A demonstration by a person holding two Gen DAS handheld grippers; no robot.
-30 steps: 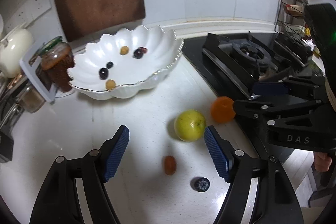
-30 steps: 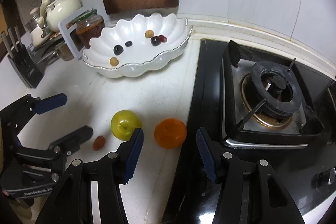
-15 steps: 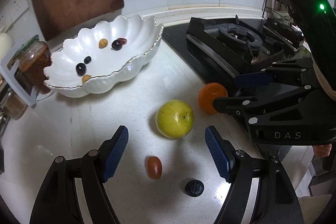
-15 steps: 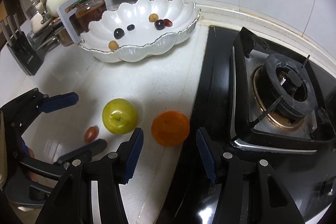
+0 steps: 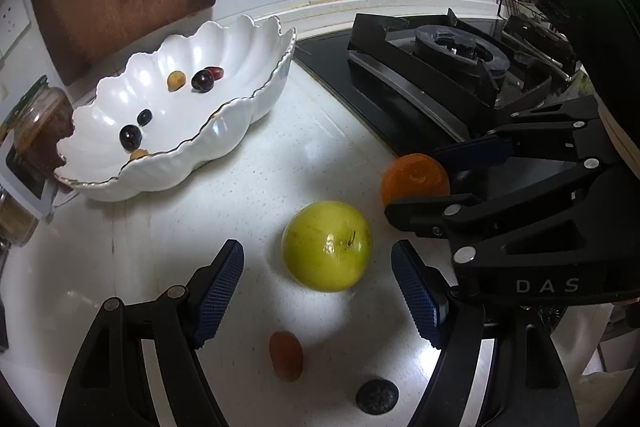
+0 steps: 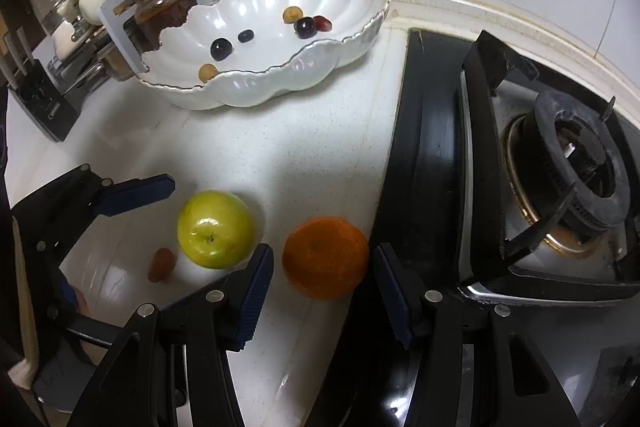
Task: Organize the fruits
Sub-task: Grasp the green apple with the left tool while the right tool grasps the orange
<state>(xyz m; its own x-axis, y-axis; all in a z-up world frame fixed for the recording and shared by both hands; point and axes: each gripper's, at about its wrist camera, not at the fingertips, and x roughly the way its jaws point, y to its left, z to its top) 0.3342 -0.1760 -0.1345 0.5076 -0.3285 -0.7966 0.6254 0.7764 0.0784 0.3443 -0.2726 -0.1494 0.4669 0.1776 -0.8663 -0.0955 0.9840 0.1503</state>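
Your left gripper stands wide open and holds nothing, low over the white counter, with the green apple just ahead of its fingertips and roughly centred in the gap. Under it, nearer to you than the apple, lie a small reddish fruit and a dark berry. Your right gripper is spread just as wide and is equally empty; the orange sits right between its fingertips, a little forward of them, at the black edge of the stove.

Judging from this, you are at the reach-and-grasp step for both big fruits, with neither yet gripped. What the next move seems to call for: push each tool forward until the pads flank the widest part of its fruit, then close gently, since round fruit may roll out of a shallow pinch. Both tools are tilted downward toward the counter and sit close side by side; the right one's near finger is just beside the apple, so mind a bump there.

Farther ahead of both tools, well apart from the loose fruit, the scalloped white bowl already carries several small fruits and looks like the place to drop these.
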